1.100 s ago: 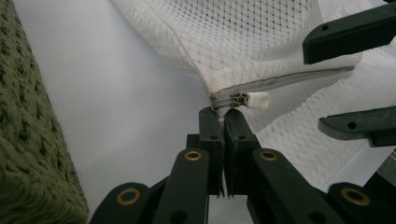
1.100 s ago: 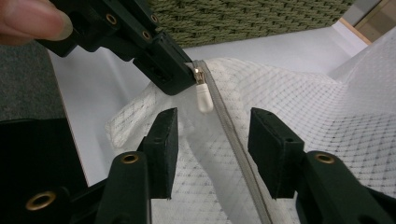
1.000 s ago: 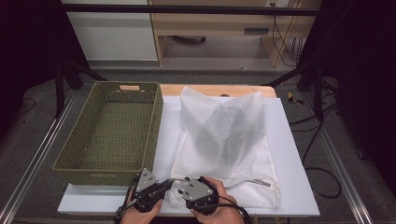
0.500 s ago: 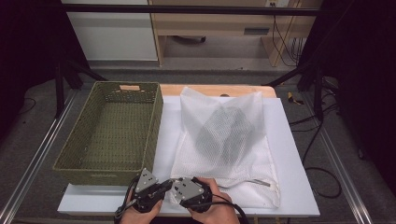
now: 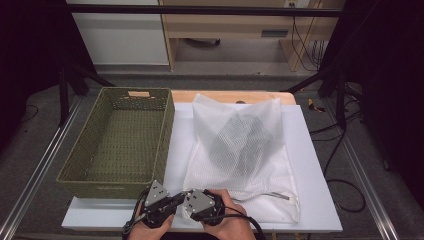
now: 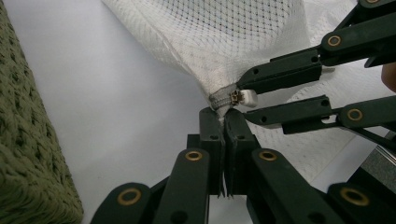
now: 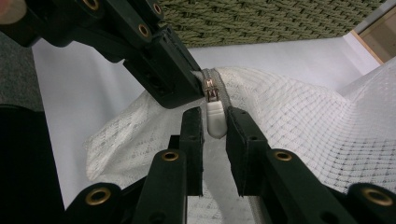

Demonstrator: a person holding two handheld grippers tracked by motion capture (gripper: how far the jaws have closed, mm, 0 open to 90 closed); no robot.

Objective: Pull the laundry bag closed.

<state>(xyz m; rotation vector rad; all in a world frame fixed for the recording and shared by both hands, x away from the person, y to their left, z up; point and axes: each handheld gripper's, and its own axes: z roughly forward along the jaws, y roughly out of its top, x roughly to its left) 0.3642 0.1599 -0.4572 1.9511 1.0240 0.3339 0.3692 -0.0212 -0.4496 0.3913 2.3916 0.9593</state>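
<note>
Between black tongs (image 7: 215,122), white teardrop zipper pull (image 7: 214,120)

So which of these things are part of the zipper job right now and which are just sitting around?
In the job:
mesh laundry bag
zipper pull
left gripper, shut on the bag's corner
right gripper, jaws just closing around the pull

Lying about:
green woven basket
white table

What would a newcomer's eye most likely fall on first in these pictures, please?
Most striking is the white mesh laundry bag lying on the white table, with a dark garment showing through it. At its near corner the left tool is shut on the bag's edge, while the right tool has just been closing around the white zipper pull, gaps showing on both sides. Left of the bag stands a green woven basket.
</note>
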